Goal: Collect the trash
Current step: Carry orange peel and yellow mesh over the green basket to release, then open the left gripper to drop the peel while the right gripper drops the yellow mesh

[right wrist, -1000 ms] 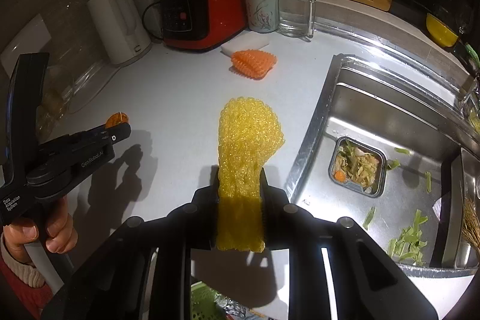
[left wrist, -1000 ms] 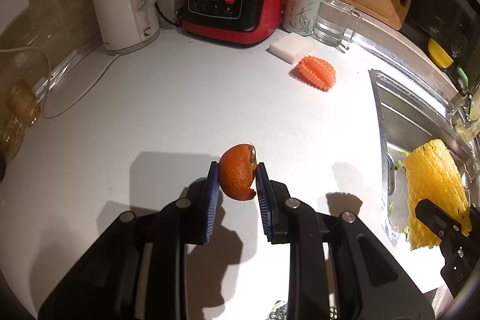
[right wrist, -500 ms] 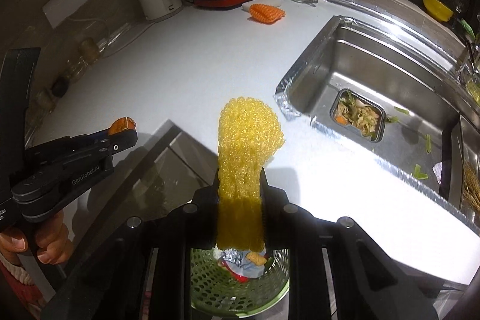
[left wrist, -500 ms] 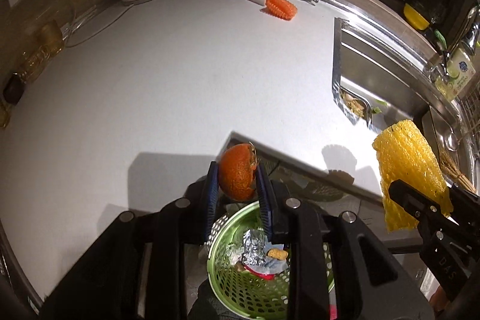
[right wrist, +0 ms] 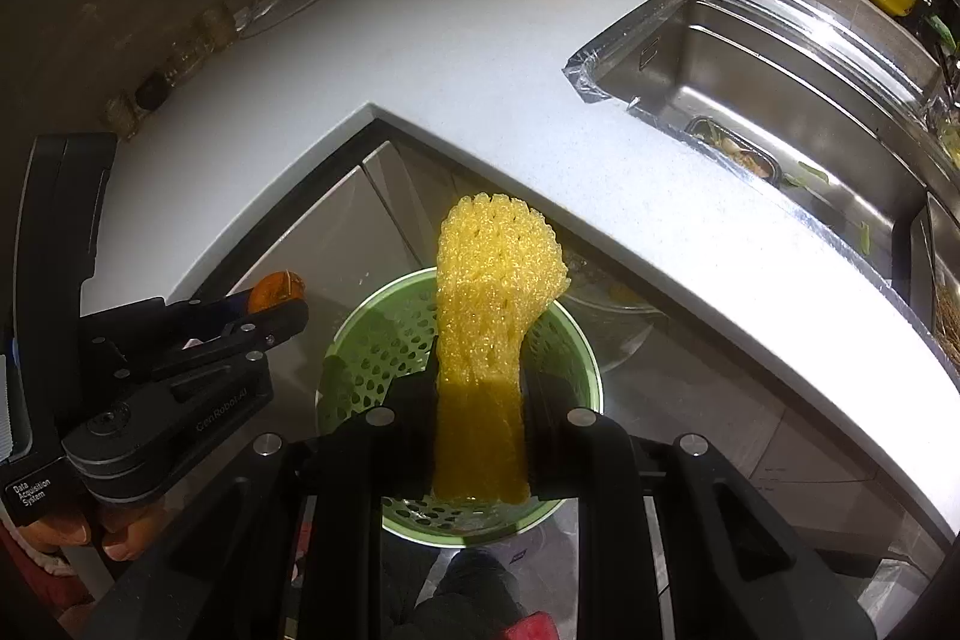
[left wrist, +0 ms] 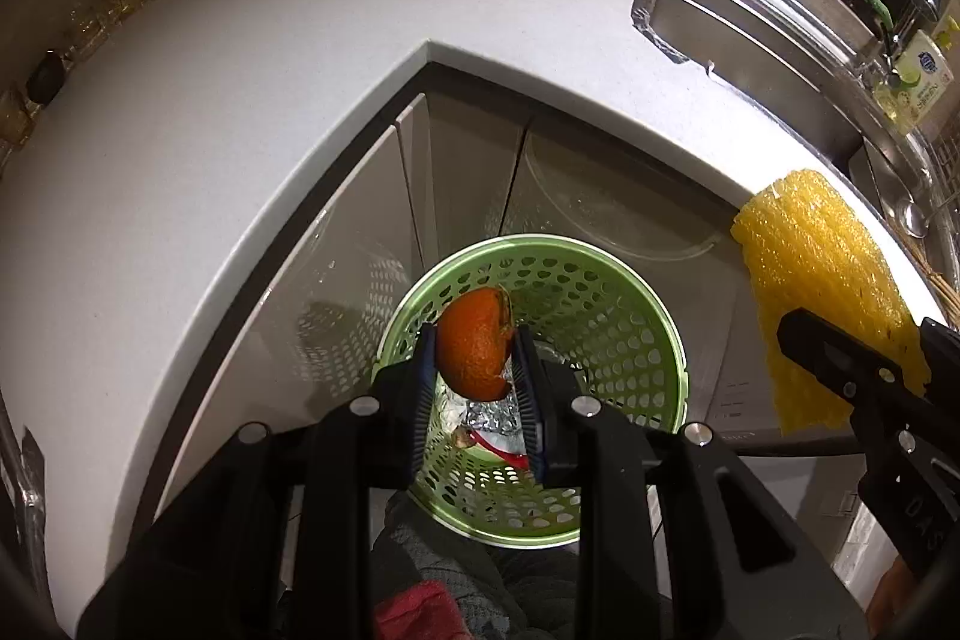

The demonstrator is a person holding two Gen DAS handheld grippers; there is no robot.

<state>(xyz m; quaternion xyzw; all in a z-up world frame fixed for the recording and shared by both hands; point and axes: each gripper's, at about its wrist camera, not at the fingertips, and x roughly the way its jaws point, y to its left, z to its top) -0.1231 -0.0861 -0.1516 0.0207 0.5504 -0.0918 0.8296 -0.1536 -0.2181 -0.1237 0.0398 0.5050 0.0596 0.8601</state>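
Listing hazards, left to right.

Item 1: left gripper (left wrist: 474,364), blue pads pinching an orange peel (left wrist: 474,349), aimed steeply down above the green perforated bin (left wrist: 600,292) on the floor below the counter (left wrist: 240,100). Risk: the curled peel may cling to a ribbed pad on release, or glance off the rim and land on the floor.

Item 2: bin contents, crumpled foil (left wrist: 492,412) and a red scrap; no hazard noted.

Item 3: right gripper (right wrist: 480,400), jaws pressed on a yellow foam net (right wrist: 495,292), which stands tall over the bin. Risk: light and springy, it may drift sideways, snag a finger, or drape over the rim instead of dropping inside.
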